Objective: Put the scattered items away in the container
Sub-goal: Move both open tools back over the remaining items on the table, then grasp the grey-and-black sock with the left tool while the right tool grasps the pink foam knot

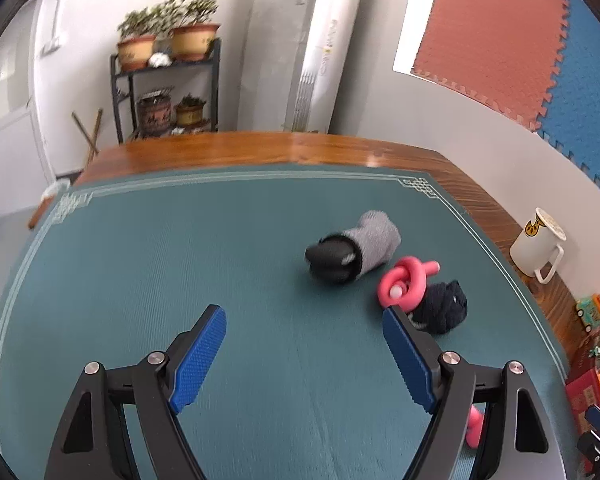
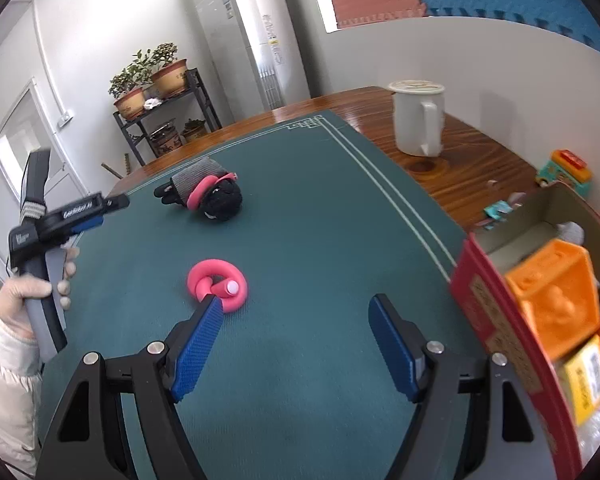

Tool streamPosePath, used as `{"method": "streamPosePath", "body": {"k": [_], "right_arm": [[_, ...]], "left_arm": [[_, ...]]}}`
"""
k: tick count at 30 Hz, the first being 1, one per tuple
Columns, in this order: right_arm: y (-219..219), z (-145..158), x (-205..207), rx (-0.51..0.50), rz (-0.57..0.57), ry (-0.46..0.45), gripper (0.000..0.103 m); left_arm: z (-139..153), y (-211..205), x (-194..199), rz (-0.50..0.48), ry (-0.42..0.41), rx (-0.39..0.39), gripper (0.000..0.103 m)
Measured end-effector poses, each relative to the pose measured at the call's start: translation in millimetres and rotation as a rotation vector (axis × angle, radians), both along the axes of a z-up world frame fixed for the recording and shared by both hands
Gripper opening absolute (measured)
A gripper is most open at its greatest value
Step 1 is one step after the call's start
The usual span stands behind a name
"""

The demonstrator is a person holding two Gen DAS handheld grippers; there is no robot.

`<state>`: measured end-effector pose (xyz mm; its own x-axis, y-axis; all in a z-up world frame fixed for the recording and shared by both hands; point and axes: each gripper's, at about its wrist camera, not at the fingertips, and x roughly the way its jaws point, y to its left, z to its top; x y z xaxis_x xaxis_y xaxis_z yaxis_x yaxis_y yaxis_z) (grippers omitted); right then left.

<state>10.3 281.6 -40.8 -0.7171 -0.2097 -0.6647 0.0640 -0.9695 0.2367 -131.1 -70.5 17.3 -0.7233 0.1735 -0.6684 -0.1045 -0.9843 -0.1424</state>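
On the green mat (image 1: 180, 248) lie a grey-and-black rolled sock (image 1: 352, 246), a pink foam twist (image 1: 404, 280) and a dark navy sock ball (image 1: 444, 308). My left gripper (image 1: 304, 320) is open and empty, short of them. In the right wrist view a second pink foam twist (image 2: 218, 284) lies just beyond my open, empty right gripper (image 2: 298, 312). The red box (image 2: 496, 312), at the right, holds orange and yellow items. The far sock pile (image 2: 216, 196) and the left gripper (image 2: 80, 212) also show there.
A white mug (image 2: 418, 120) stands on the wooden table (image 2: 460, 168) beyond the mat's right edge. Small toys (image 2: 566, 170) lie behind the box. A plant shelf (image 1: 168, 88) and an air conditioner (image 1: 300, 48) stand against the far wall.
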Motion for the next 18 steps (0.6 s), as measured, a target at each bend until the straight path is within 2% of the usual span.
{"method": "streamPosePath", "body": {"k": [6,10,18], "right_arm": [[0,-17,-16,-0.041,0.013,-0.01,0.079],[8,-28,-20,-0.082,-0.003,-0.047,0.079],[12,-31,-21,-0.097,-0.005,-0.057,0.079]], "left_arm": [[7,23,-24,-0.088,0.09,-0.095,0.082],[-2,36,-43,-0.157,0.088,-0.162,0.082],[-30,51,-89,-0.188,0.028,-0.137,0.082]]}}
